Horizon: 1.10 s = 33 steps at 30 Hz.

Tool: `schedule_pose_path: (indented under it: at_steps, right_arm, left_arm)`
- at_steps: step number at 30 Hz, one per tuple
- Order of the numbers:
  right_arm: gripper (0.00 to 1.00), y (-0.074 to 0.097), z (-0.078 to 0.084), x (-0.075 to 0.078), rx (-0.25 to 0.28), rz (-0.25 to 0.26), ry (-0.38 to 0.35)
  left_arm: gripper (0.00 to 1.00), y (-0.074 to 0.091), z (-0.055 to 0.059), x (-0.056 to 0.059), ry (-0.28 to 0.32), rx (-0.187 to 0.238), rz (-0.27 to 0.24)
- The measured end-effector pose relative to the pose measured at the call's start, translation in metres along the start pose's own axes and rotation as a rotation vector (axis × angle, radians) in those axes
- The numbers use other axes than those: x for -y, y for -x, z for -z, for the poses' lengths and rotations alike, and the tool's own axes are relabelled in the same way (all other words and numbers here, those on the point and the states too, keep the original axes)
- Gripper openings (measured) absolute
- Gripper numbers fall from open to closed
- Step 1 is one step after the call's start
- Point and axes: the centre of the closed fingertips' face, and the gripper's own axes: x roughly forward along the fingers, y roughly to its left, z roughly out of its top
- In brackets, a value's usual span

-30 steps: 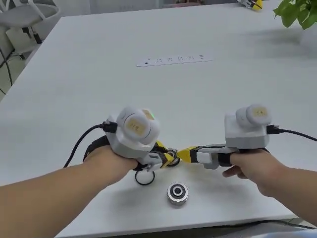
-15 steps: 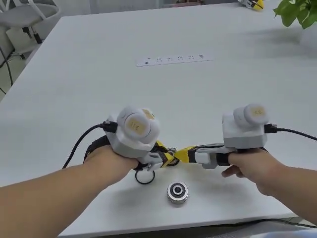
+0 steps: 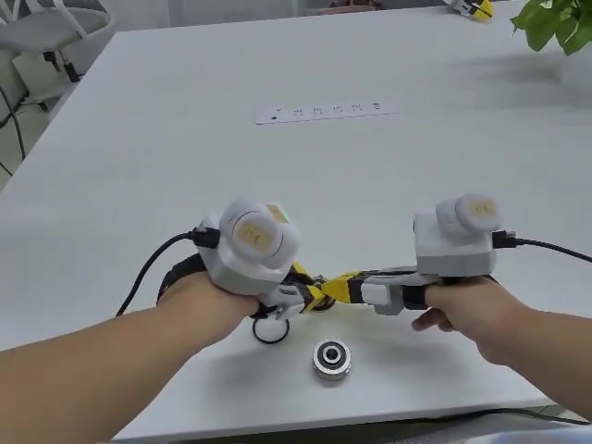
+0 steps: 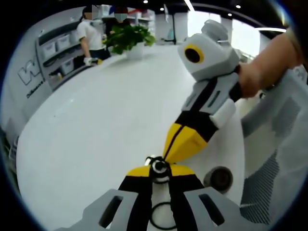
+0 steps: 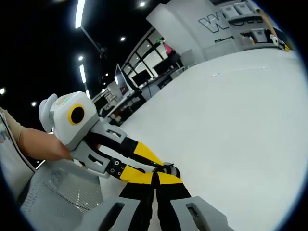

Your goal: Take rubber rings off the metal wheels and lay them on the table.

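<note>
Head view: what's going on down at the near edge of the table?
A person is working with a gripper in each hand. The left gripper is shut on a small metal wheel. The right gripper, jaws together, has its yellow tips at that wheel; whether they pinch its rubber is unclear. One black ring lies loose on the table under the left gripper. A second wheel, apparently with its ring on, sits nearer the edge.
</note>
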Motion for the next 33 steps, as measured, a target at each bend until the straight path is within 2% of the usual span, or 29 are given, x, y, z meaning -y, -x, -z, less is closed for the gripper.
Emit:
schedule_pose_path:
  at_steps: [8,19,24,28,33]
  right_arm:
    - [0.00,0.004,-0.001,0.000,0.013,-0.015,-0.032]
    - [0.00,0.006,0.000,-0.010,0.021,-0.051,-0.066]
    - [0.00,0.007,0.001,-0.015,0.024,-0.084,-0.098]
    - [0.00,0.007,0.000,-0.011,0.034,-0.065,-0.107]
    - [0.00,0.005,0.004,-0.002,0.013,-0.020,-0.080]
  left_arm:
    - [0.12,0.000,0.000,0.001,-0.002,0.001,0.000]
    - [0.12,0.000,-0.001,0.001,-0.001,0.004,0.000]
    - [0.12,0.000,-0.001,0.001,-0.001,0.005,0.001]
    - [0.12,0.000,-0.001,0.001,0.000,0.006,0.002]
    - [0.12,0.000,-0.001,0.001,0.002,0.006,0.001]
